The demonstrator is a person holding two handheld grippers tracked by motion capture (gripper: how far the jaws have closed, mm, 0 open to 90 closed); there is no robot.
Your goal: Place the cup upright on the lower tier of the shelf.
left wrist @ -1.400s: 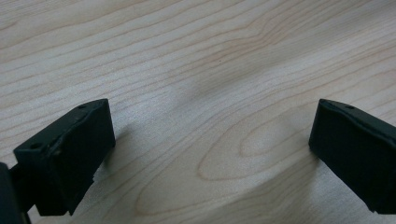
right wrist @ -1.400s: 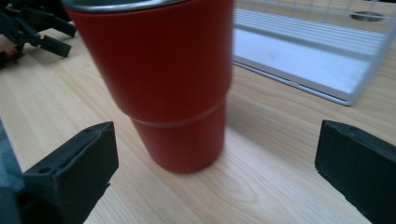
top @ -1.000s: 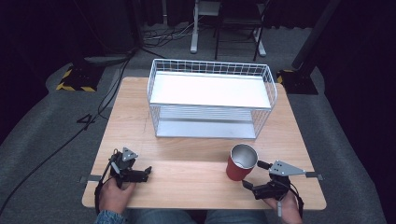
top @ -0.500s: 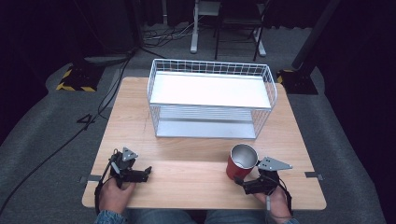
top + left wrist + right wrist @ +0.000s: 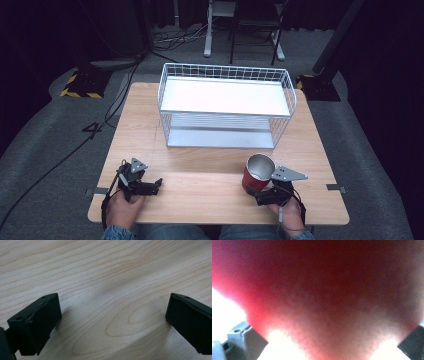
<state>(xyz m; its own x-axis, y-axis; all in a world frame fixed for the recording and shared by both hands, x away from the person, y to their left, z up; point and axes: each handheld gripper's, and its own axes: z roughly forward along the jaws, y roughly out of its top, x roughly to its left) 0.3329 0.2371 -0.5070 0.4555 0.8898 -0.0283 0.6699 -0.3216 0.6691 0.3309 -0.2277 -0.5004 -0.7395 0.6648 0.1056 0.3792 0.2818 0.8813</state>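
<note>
Fingers, right gripper (image 5: 264, 194): jaws have just been closing around the red cup (image 5: 257, 175); contact unclear.
Fingers, left gripper (image 5: 150, 186): spread wide, holding nothing.
Cup place: upright near the table (image 5: 210, 200) front-right edge, before the wire basket (image 5: 227, 102).
Change: right gripper moved in against the cup from its right.
Meaning: grasp likely beginning.

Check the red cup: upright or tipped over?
Upright. The red cup stands on the table with its round silver mouth facing up, the right gripper at its base.
</note>
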